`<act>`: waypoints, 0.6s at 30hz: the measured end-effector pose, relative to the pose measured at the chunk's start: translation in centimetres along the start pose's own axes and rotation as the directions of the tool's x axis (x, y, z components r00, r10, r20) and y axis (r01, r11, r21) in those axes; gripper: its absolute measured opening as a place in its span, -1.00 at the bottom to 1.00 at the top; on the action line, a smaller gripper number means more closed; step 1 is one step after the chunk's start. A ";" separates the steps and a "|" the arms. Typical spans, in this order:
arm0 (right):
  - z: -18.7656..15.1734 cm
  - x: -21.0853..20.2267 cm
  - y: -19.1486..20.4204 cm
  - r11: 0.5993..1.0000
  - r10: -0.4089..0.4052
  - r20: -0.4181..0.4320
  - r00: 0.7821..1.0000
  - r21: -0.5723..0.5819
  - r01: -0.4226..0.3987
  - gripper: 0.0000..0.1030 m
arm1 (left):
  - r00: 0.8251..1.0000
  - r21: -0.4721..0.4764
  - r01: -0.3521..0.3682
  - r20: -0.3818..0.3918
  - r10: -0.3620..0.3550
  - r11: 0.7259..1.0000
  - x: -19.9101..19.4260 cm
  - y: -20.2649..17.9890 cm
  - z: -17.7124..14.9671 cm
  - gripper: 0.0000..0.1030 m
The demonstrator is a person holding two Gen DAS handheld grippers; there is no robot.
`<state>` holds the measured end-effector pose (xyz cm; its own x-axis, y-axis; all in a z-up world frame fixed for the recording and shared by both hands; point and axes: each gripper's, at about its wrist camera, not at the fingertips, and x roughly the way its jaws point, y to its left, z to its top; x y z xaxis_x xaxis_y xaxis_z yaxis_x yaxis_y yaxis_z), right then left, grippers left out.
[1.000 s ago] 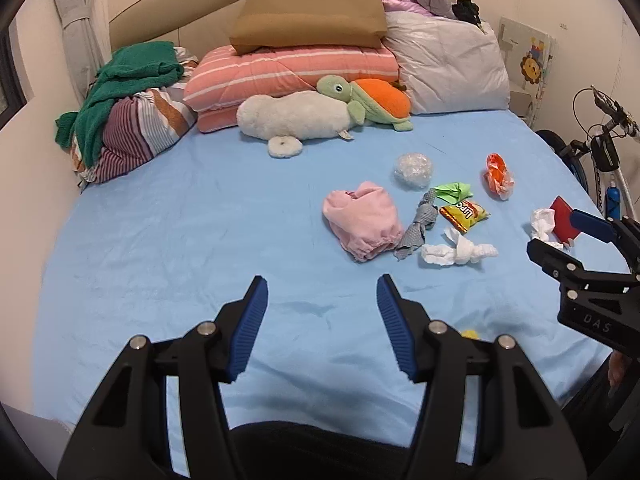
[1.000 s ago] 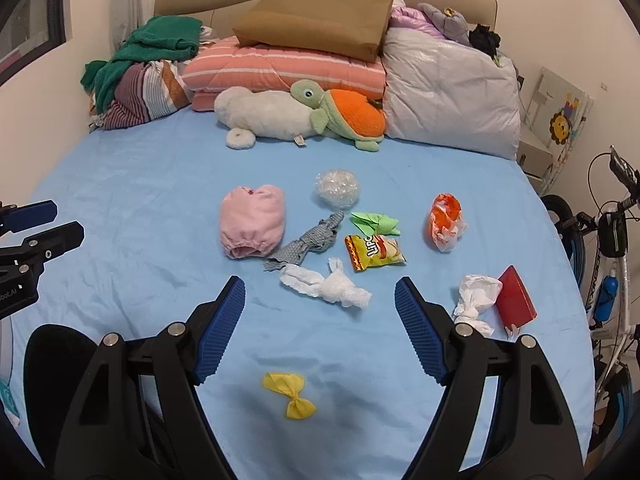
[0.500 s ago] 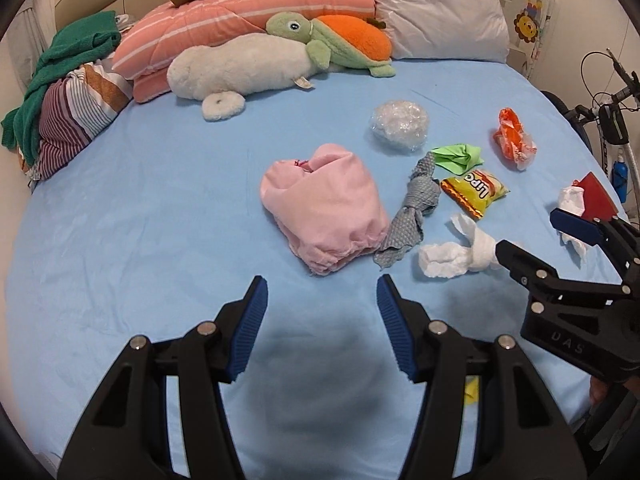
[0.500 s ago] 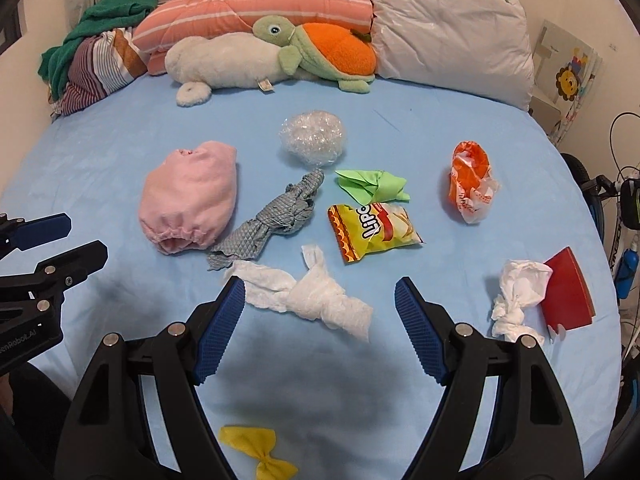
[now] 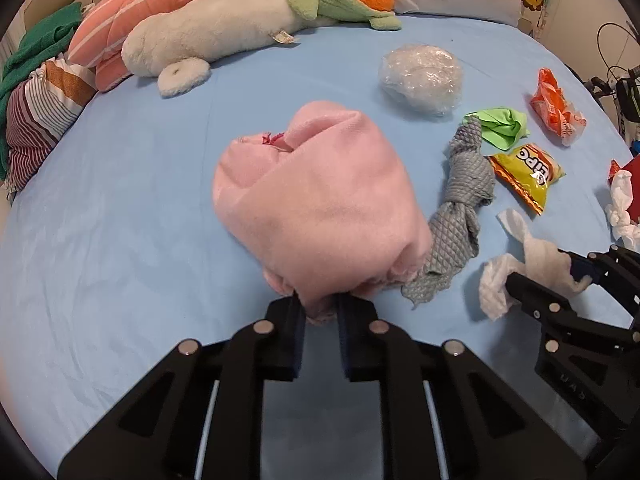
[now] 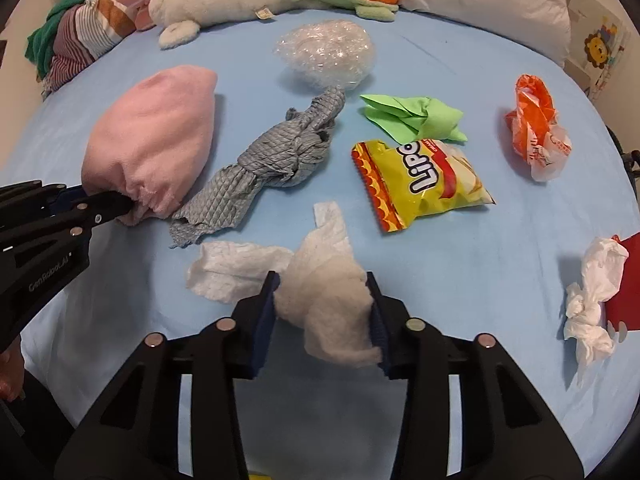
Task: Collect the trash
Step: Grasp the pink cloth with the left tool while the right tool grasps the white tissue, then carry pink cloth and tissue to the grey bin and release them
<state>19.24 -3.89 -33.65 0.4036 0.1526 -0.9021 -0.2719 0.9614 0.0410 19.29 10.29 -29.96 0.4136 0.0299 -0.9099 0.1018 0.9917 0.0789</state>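
Grasp step of trash collection, both claws engaged on the blue bed (image 6: 500, 60). The left claw (image 5: 320, 312) has just been closing and is now clamped on the near hem of the pink cloth bundle (image 5: 320, 208), the fabric pinched between its pads. The right claw (image 6: 322, 312) has likewise just been closing; its pads press either side of the crumpled white tissue (image 6: 320, 288), which bulges between them.

Taking the yellow chip bag (image 6: 424, 182) as landmark: the tissue lies just nearer the camera and to its left; the grey knotted rag (image 6: 276, 160) lies beside it on the left, with the pink bundle beyond that; the green paper (image 6: 412, 116) sits just behind it, and the clear plastic wad (image 6: 326, 54) farther back. The orange wrapper (image 6: 536, 132) lies to its right, a second tissue (image 6: 592, 296) and red card (image 6: 628, 280) at lower right.

The next move likely calls for lifting both loads clear and carrying them to a bin, which is not in view.
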 end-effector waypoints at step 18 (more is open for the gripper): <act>-1.1 -7.0 0.0 1.000 -0.006 0.083 0.997 -0.015 0.007 -0.41 | 0.992 -0.024 -0.006 0.126 0.009 1.000 -7.2 0.2 -1.0 -0.83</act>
<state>15.46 -5.16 -27.78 0.4763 0.1657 -0.8635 -0.2822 0.9589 0.0284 15.46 10.41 -23.81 0.5256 0.0228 -0.8504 0.0772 0.9942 0.0743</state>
